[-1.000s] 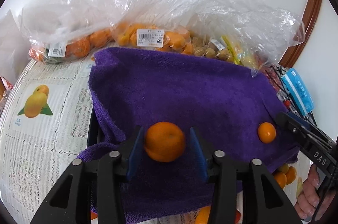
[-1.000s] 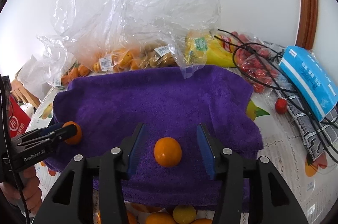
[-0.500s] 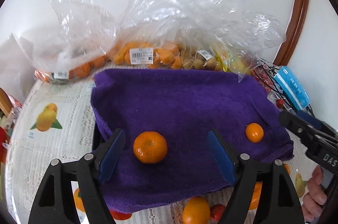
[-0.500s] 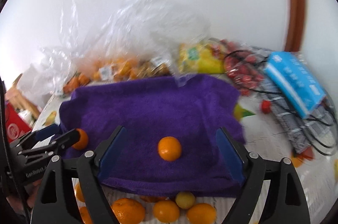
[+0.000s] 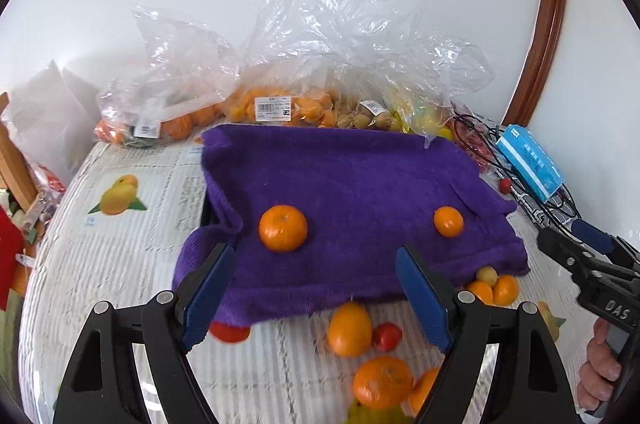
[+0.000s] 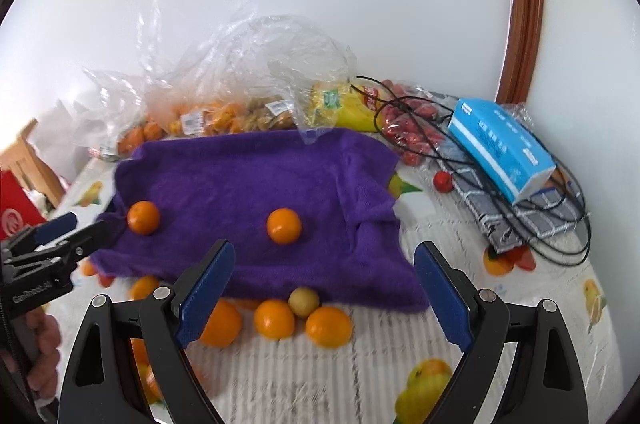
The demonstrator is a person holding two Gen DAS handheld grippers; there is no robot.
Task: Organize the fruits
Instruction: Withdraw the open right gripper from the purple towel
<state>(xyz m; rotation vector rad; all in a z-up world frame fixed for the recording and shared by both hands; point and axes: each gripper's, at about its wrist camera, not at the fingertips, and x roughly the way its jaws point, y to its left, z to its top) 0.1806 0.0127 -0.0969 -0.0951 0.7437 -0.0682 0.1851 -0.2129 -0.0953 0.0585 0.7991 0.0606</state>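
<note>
A purple towel [image 5: 352,183] [image 6: 248,179] covers a raised tray on the table. Two oranges rest on it: a larger one [image 5: 283,228] [image 6: 143,217] at the left and a smaller one [image 5: 449,222] [image 6: 284,226] at the right. My left gripper [image 5: 316,288] is open and empty, pulled back from the larger orange. My right gripper [image 6: 324,284] is open and empty, back from the smaller orange. Loose oranges [image 6: 276,318] [image 5: 348,328], a small yellow fruit [image 6: 304,300] and small tomatoes [image 5: 387,336] lie along the towel's near edge.
Clear plastic bags of oranges and other fruit [image 5: 280,107] [image 6: 208,119] line the wall behind the towel. A blue box [image 6: 500,147] lies on black cables [image 6: 540,224] and a checked cloth at the right. A red package [image 6: 16,216] is at the left.
Both grippers opened wide and let go of their oranges, which now rest on the towel. Both grippers drew back and up, so loose fruit at the near edge shows.
</note>
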